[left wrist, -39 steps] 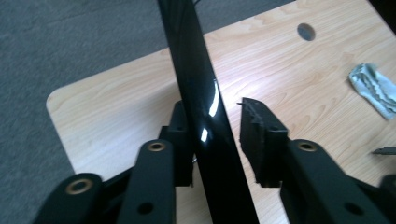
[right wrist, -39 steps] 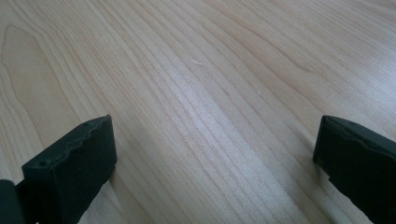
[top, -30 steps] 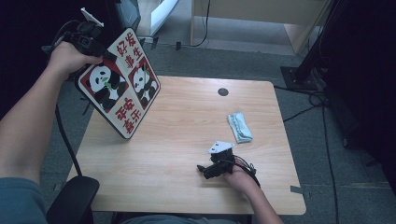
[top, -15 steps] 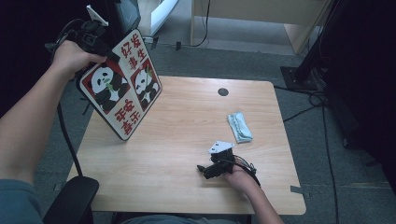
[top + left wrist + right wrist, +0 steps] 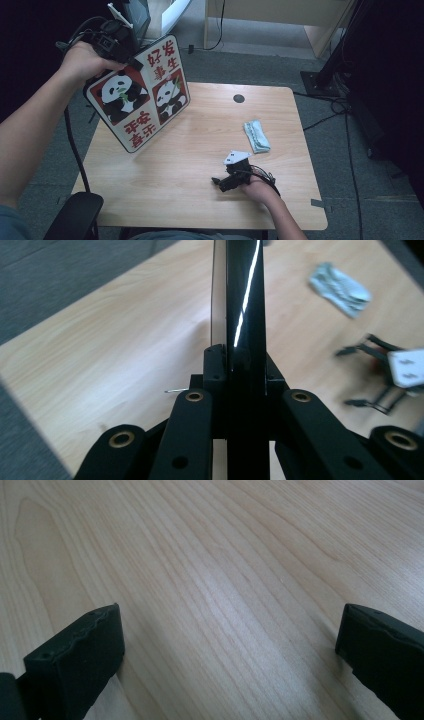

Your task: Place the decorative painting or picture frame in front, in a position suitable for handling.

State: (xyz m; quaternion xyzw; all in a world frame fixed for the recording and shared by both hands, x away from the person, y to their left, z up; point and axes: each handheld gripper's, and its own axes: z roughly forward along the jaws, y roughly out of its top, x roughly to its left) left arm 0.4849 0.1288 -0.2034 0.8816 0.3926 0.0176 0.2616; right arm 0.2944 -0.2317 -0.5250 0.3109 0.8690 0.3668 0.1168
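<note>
The wooden bench (image 5: 200, 165) takes up the middle of the high view, with grey carpet around it and a small dark round inset (image 5: 239, 98) near its far edge.

Next in size is the panda board (image 5: 140, 92), a flat panel with rounded corners, a white face, 2 red panels each showing a panda, and red characters above and below them. It is held up over the bench's far left corner, tilted, its lower corner hanging just above the wood and its printed face turned toward the high camera. In the left gripper view it appears edge-on as a thin, glossy black strip rising straight up between the jaws.

The left tool (image 5: 116, 46) is clenched on the board's upper left edge; its jaws have just been closing, with the board between them, and the left gripper view shows both pads pressed against the panel's 2 faces.

The right tool (image 5: 224, 183) rests on the bench near the front edge, under the person's right hand. Its jaws stand wide apart with bare wood between them, grasping nothing.

A folded pale blue cloth (image 5: 256, 136) lies on the bench's right half, well apart from the board and just beyond the right tool.
</note>
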